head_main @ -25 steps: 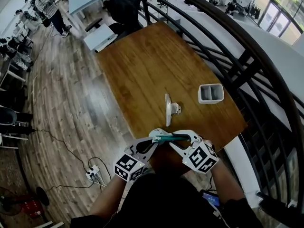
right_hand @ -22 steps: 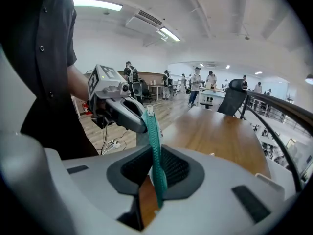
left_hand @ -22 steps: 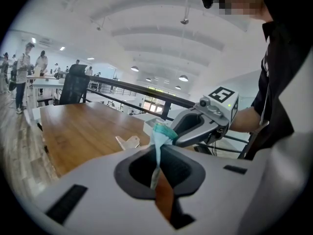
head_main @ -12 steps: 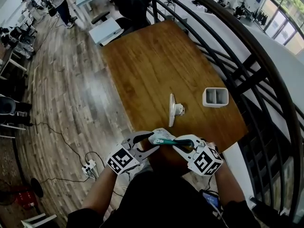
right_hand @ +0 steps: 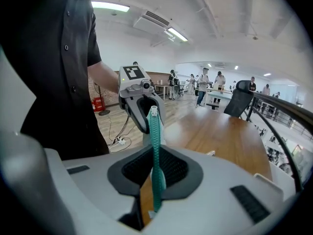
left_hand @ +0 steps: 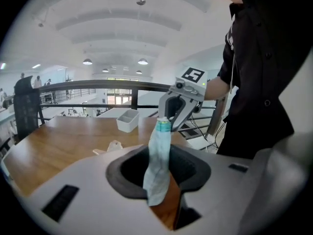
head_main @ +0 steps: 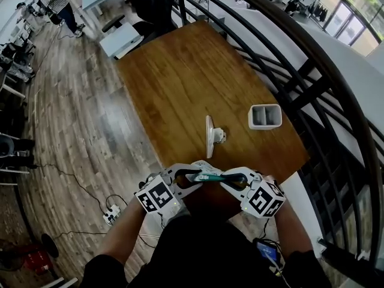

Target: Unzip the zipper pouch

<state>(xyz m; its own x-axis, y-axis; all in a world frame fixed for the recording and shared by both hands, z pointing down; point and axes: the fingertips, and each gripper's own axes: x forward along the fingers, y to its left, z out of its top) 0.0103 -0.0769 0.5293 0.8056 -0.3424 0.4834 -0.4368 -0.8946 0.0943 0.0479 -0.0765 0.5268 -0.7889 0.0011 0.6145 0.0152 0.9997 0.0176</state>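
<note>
1. Pouch position: zipper pouch [head_main: 210, 176] hangs at lower centre of the head view, off the bench [head_main: 180, 83], spanning both tools.
2. Right hand-held gripper [head_main: 231, 179]: clenched on the teal zipper edge.
3. Left hand-held gripper [head_main: 193, 174]: released, with its jaws just closing around the pouch's pale end but not yet pressing it. This is probably a regrasp, and the zipper appears unopened.

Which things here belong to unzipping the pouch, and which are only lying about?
For the job:
zipper pouch
right gripper, fingers just closed on its teal zipper edge
left gripper, fingers just closing round its other end, a gap showing

Lying about:
white two-compartment container
white stand
office chair
power strip
</note>
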